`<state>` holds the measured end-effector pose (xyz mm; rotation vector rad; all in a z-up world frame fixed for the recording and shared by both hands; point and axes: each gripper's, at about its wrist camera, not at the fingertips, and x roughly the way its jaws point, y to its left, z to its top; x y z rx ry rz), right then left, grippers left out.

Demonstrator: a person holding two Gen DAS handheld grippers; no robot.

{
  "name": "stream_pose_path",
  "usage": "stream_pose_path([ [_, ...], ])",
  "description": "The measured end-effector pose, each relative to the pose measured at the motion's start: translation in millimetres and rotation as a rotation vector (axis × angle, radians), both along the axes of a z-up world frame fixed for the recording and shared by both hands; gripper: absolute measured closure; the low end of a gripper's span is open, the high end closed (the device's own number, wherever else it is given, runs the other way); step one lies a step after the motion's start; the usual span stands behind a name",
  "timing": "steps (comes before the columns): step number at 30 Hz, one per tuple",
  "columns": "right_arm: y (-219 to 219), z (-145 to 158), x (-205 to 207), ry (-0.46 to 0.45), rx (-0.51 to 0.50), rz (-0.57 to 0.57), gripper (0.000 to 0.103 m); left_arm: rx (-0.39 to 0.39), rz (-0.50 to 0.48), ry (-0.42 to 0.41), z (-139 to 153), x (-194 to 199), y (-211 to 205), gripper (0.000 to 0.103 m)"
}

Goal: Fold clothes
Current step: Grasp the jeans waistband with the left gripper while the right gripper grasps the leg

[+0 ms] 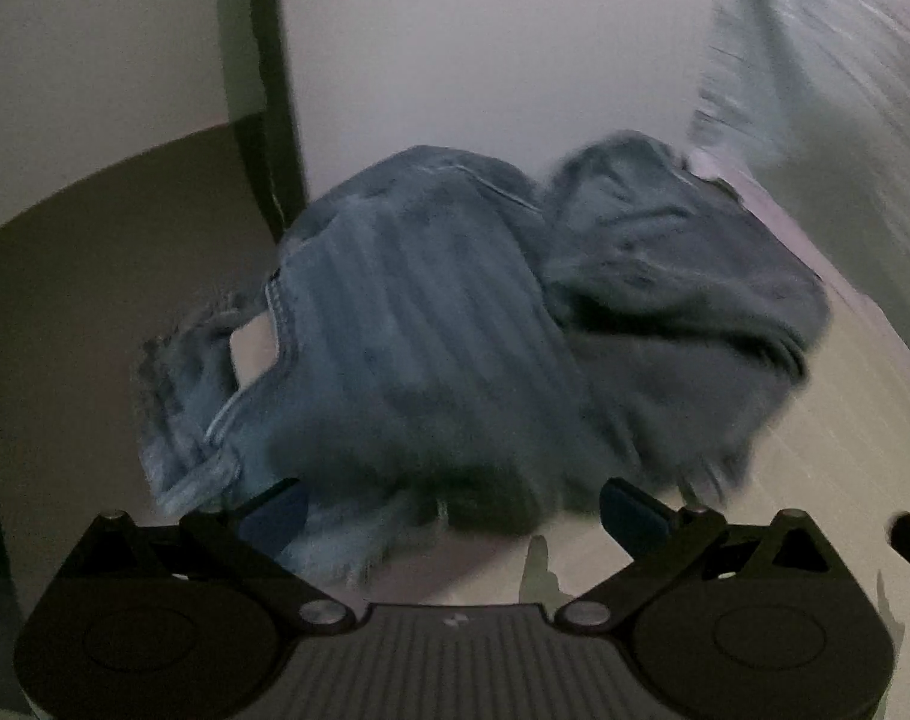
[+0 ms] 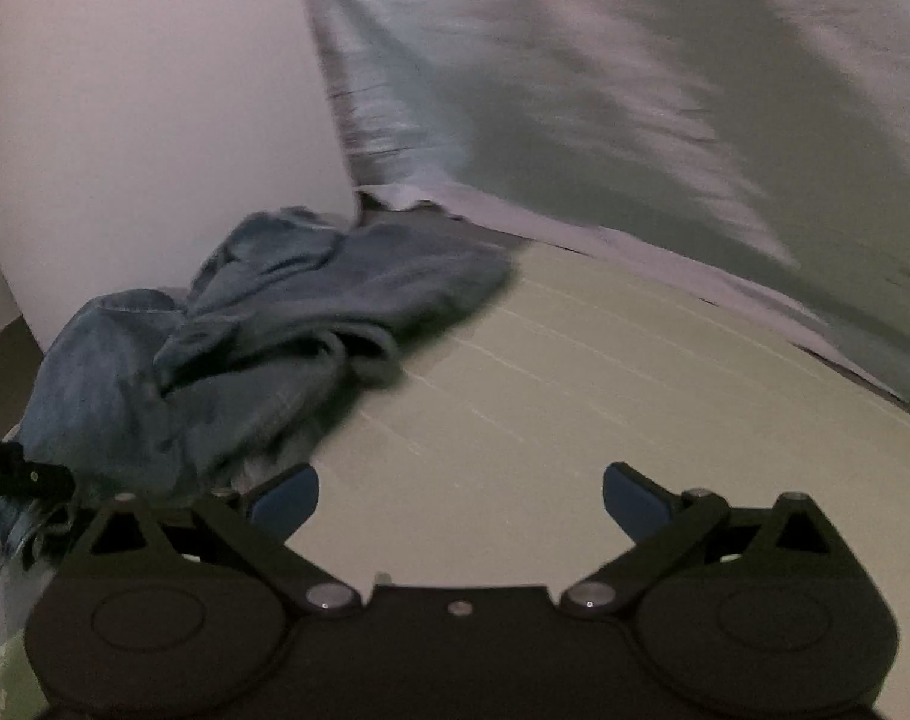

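The crumpled blue denim garment [image 1: 431, 324] lies just in front of the left gripper [image 1: 455, 504], whose jaws stand wide apart and hold nothing. From the right gripper [image 2: 461, 498], also wide open and empty, the denim [image 2: 245, 330] sits ahead to the left. The cloth is bunched in thick folds, with a pale stitched seam and a frayed hem showing. It rests on a pale green striped surface [image 2: 575, 390], bare to the right, close to a white wall [image 2: 155, 108] and a grey-white hanging sheet [image 2: 635, 120].
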<state>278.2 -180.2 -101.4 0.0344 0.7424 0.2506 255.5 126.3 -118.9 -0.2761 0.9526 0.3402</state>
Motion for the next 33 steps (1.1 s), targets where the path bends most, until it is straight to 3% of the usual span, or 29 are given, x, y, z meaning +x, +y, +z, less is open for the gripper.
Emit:
stream_pose_path([
  [5,41.6,-27.4,70.4,0.006,0.061,0.115,0.010,-0.015,0.077,-0.018,-9.2,28.9,14.4,0.007],
  [8,63.8,-43.6,96.8,0.025,0.061,0.154,0.013,-0.003,0.050,0.010,-12.1,36.9,13.4,0.015],
  [9,69.1,-48.8,103.4,0.040,0.056,0.164,0.019,0.004,0.042,0.018,-12.9,38.6,12.0,0.018],
  [11,72.8,-48.1,106.2,0.019,0.053,0.165,0.065,0.019,0.042,0.013,-9.4,36.6,10.6,0.035],
  [12,73.8,-46.4,106.4,0.003,0.052,0.164,0.079,0.026,0.041,0.009,-7.1,35.1,10.1,0.039],
  [14,72.1,-34.7,100.0,-0.046,0.059,0.186,0.089,0.034,0.046,-0.002,-1.4,30.9,10.1,0.054],
  [15,70.2,-27.6,95.3,-0.069,0.064,0.191,0.092,0.032,0.054,-0.013,2.7,27.7,11.0,0.057],
  [21,45.3,38.1,29.9,-0.277,0.005,0.144,0.096,0.031,-0.015,-0.125,51.3,-0.2,-2.4,0.065],
  [26,-6.2,93.1,-60.5,-0.412,-0.051,0.003,0.096,-0.014,-0.178,-0.225,98.7,-46.3,-44.3,0.068],
  [31,-83.3,124.0,-193.7,-0.453,-0.159,-0.192,0.096,-0.110,-0.428,-0.247,115.5,-117.7,-108.8,0.068],
  [33,-110.8,112.0,-243.9,-0.368,-0.194,-0.265,0.096,-0.140,-0.542,-0.202,106.6,-147.1,-140.3,0.068],
])
